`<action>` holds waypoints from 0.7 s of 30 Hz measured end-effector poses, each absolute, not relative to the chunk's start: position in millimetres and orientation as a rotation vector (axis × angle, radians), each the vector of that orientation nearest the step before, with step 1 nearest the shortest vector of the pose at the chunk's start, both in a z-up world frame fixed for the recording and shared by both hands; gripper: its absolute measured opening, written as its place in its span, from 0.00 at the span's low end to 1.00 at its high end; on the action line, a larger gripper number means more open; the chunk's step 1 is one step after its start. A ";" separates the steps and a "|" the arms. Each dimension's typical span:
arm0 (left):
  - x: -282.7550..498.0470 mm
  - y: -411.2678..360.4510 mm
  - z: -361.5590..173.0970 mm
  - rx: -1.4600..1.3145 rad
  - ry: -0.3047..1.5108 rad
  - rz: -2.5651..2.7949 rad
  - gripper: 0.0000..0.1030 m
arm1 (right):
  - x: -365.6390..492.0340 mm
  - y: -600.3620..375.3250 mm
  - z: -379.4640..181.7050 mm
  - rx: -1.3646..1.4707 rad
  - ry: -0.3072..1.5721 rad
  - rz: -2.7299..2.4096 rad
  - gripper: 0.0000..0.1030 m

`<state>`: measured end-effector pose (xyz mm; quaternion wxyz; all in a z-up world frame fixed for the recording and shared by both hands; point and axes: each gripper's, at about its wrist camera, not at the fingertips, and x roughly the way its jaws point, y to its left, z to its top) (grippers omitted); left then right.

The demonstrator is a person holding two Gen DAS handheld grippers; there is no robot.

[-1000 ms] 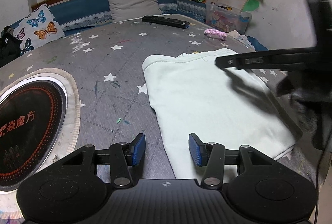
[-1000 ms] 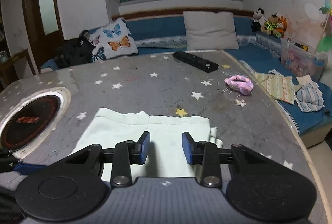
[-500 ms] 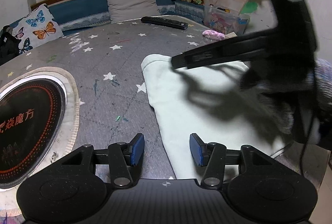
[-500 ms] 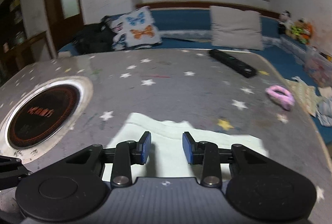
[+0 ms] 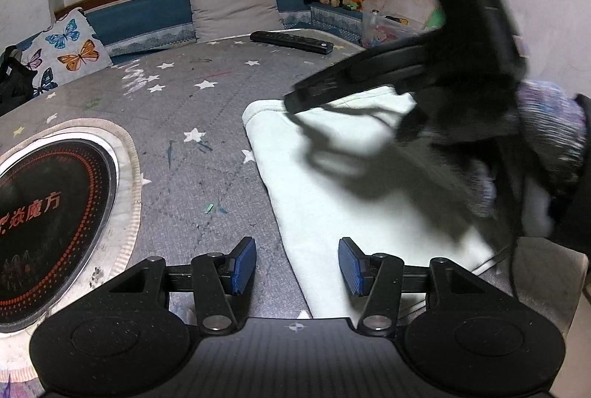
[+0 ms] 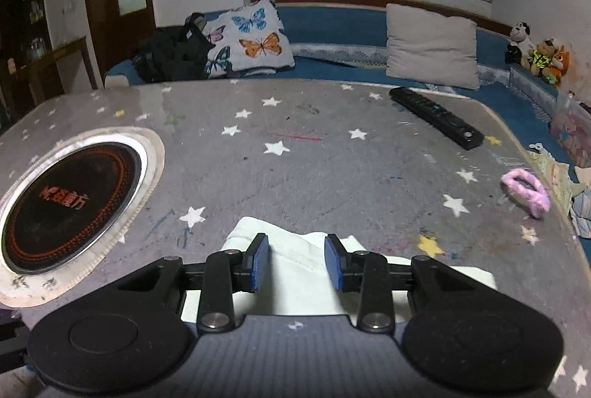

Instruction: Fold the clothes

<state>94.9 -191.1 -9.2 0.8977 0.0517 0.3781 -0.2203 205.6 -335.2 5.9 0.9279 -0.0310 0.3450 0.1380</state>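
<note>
Left gripper [image 5: 297, 266] hangs with its jaws spread and nothing between them, over the near left edge of the pale folded cloth [image 5: 354, 184]. Right gripper [image 6: 295, 263] also stands parted, gripping nothing, above the far edge of this cloth. It lies flat on the grey starred table [image 6: 314, 158], right of the round black cooktop [image 6: 70, 202]; a remote control [image 6: 436, 117] lies further behind.
</note>
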 end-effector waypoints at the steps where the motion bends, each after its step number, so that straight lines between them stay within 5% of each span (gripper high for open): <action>1: 94.5 -190.7 -9.1 0.105 0.784 -0.455 0.53 | 200.8 -339.5 8.0 -0.060 0.704 0.279 0.32; 21: 67.8 -173.6 -1.9 0.106 0.775 -0.403 0.81 | 81.5 -370.2 5.7 -0.037 0.661 0.269 0.39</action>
